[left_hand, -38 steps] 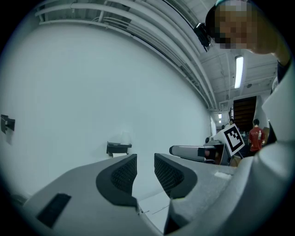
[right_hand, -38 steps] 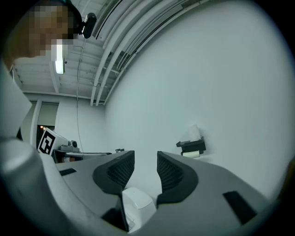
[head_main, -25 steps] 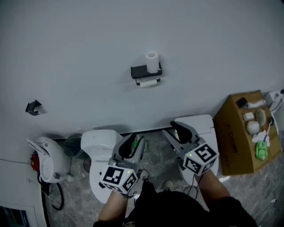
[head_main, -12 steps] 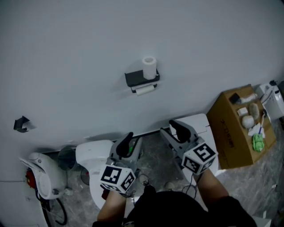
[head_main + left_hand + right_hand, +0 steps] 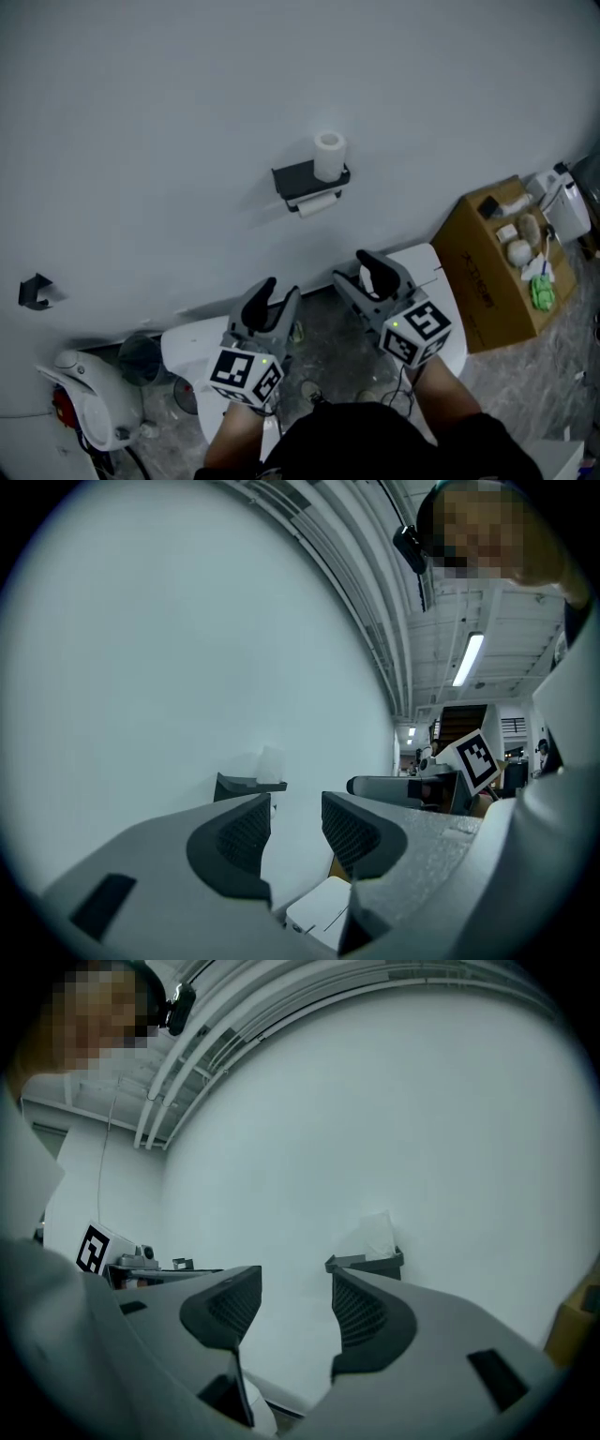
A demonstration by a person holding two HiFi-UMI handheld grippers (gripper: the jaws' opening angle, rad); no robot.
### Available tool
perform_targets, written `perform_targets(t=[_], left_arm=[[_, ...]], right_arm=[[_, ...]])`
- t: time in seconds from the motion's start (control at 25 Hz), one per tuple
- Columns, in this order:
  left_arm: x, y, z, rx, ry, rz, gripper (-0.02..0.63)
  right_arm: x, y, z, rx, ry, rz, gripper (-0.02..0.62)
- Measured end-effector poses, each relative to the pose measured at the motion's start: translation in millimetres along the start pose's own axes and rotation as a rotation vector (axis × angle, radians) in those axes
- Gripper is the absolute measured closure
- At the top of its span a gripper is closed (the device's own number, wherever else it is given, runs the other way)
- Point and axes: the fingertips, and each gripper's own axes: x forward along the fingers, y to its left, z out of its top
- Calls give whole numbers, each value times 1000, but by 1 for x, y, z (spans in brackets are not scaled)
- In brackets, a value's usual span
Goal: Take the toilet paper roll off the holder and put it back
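As their jaws were opening with nothing between them, the left gripper (image 5: 279,291) and right gripper (image 5: 354,269) hung low centre, well apart from the toilet paper roll (image 5: 329,154) standing upright on the holder (image 5: 302,177), upper centre, bare wall (image 5: 169,122) all round

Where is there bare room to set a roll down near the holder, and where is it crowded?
The holder shelf looks bare on its left part, beside the upright toilet paper roll. The wall around it is open. The cardboard box is crowded.

dark wall holder (image 5: 297,177) bears upright toilet paper roll (image 5: 329,155).
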Motion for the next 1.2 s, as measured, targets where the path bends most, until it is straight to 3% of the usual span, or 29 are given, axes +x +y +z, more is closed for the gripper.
perform_targets(t=[0.56,1.2], left_arm=[[10,38,0,11,14,-62,410],[76,65,12,29,6,25,383]], right_arm=[[45,4,6,-33,6,-38,313],[105,-77,23,6,10,1,281]])
